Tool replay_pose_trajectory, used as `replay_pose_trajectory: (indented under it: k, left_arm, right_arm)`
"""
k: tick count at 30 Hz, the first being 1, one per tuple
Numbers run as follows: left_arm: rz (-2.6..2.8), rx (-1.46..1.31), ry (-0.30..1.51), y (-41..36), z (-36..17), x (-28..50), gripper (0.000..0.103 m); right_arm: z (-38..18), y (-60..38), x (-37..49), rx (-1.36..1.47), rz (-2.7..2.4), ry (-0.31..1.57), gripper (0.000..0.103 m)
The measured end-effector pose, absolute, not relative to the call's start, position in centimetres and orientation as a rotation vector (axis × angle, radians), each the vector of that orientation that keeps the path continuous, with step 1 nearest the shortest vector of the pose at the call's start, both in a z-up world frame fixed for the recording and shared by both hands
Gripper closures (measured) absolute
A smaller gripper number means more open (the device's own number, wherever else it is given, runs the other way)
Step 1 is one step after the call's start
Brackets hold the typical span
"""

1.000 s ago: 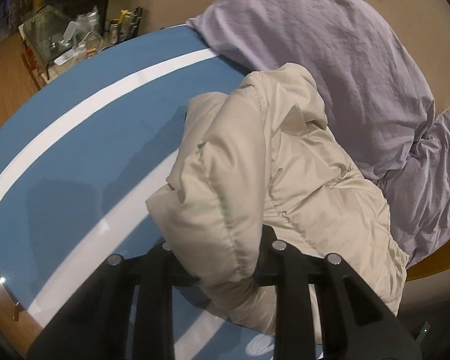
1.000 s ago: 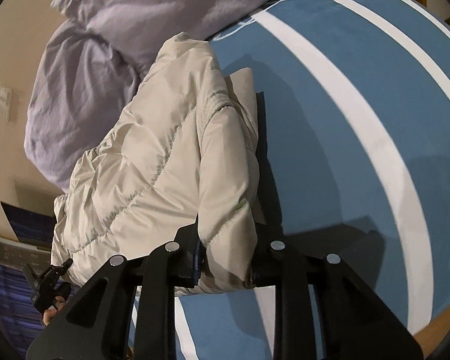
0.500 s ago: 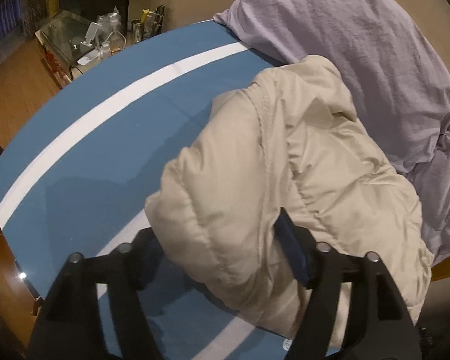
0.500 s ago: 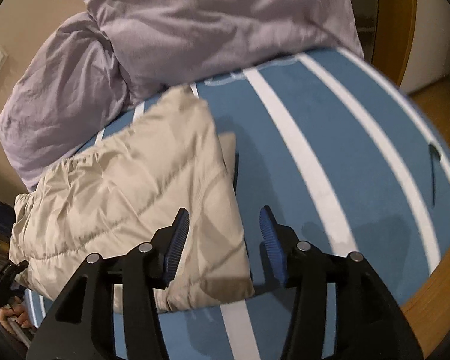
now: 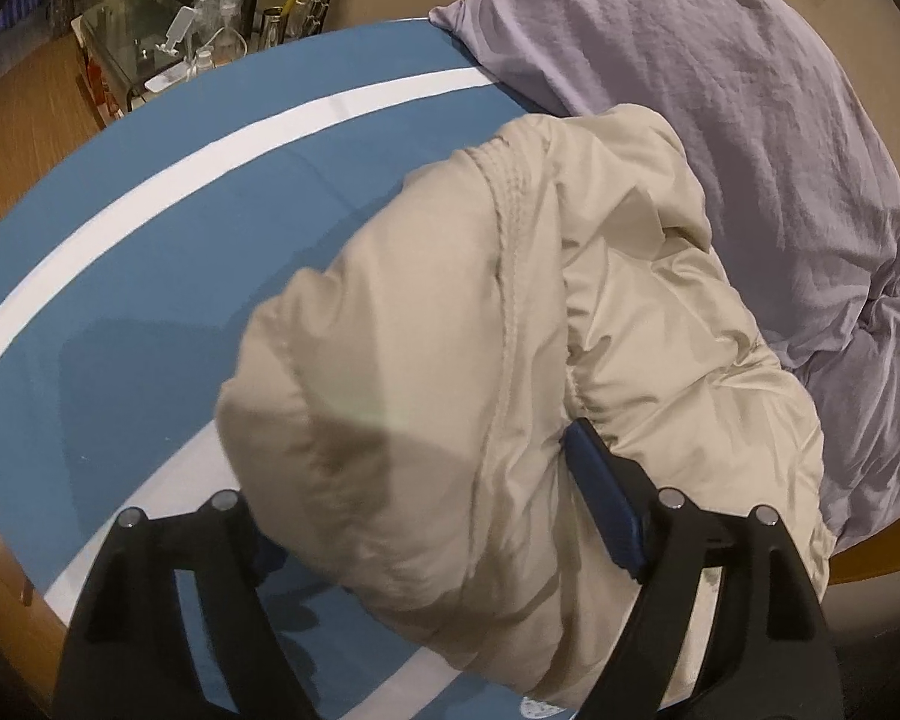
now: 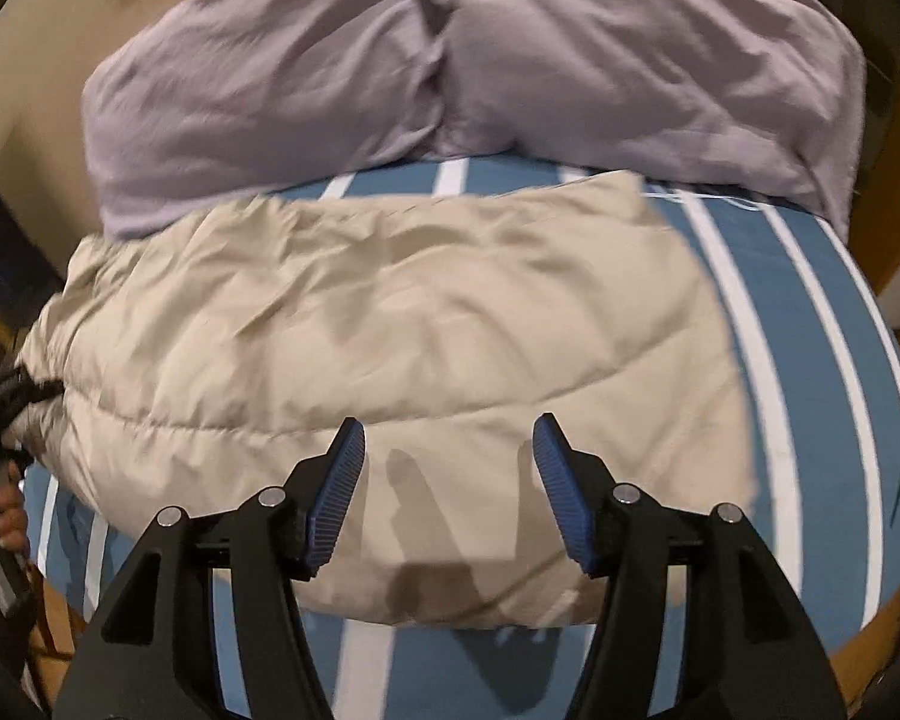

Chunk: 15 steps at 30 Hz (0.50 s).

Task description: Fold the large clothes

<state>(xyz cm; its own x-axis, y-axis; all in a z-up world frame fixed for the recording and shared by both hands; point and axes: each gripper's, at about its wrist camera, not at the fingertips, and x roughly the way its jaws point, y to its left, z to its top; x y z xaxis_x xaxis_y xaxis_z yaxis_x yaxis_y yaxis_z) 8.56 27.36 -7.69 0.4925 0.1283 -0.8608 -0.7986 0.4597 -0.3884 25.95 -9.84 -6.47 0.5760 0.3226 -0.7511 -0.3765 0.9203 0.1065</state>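
Jacket [image 6: 378,360], beige and quilted, lies folded on the blue, white-striped bed [image 6: 810,324], its far edge against the lilac pillows [image 6: 462,60]. At far left of the right wrist view a hand [image 6: 3,516] grips a handle by the jacket's end. Left gripper [image 5: 426,516]: jaws have just been opening and stand wide, a fold of jacket bulging between them; whether the pads still touch it cannot be told. Right gripper [image 6: 447,486]: jaws have just been opening, hang apart above the jacket, nothing between them.

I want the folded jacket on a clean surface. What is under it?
The beige puffer jacket lies on a blue sheet with white stripes. The part directly beneath is covered, so anything lying there is hidden.
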Motion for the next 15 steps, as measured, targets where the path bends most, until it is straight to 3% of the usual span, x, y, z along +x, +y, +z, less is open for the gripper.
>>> replay_pose_trajectory:
  k: [10, 15]
  left_arm:
    - [0.661, -0.995, 0.836, 27.9, -8.3, 8.7, 0.022]
    - [0.636, -1.007, 0.792, 27.8, -7.7, 9.0, 0.051]
  right_arm:
    - [-7.8, -6.5, 25.3, -0.153, 0.426, 0.887, 0.042]
    - [-10.5, -5.4, 25.4, -0.241, 0.401, 0.900, 0.037]
